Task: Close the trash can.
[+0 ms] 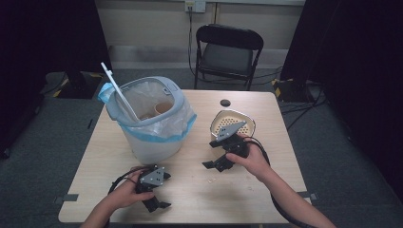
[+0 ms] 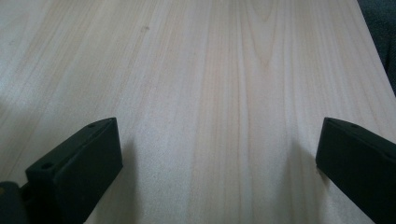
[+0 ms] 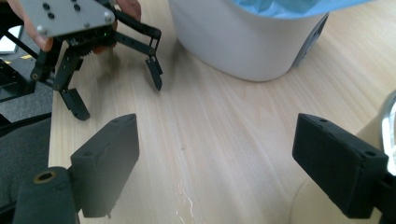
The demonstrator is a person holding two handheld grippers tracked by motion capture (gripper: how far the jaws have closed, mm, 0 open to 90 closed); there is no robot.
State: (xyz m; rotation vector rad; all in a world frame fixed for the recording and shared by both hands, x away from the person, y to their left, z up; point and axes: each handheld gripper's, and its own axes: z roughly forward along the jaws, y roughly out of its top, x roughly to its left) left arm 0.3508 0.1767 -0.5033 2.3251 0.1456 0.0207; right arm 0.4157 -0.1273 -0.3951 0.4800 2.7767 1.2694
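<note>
Right tool (image 1: 219, 161) is seen at centre right of the high view, jaws spread wide, nothing between them, held low over the counter (image 1: 190, 190) just in front of the perforated cream strainer basket (image 1: 234, 121). In the right gripper view the jaws are apart, bare wood between them, with a pale curved rim (image 3: 390, 126) at the right edge, probably the strainer. Left tool (image 1: 154, 197) sits at lower left of the high view, jaws apart and empty, resting near the counter edge; it is also seen at upper left of the right gripper view (image 3: 114, 88). White trash bin (image 1: 152, 137) with blue-edged liner stands at centre left, a white stick (image 1: 119, 92) and a paper cup (image 1: 162, 108) inside.

Step judged: the strainer is being approached for a grasp. The right tool should be turned toward the strainer wall, one jaw placed inside and one outside the rim, then closed firmly. The bin should be kept clear of.
</note>
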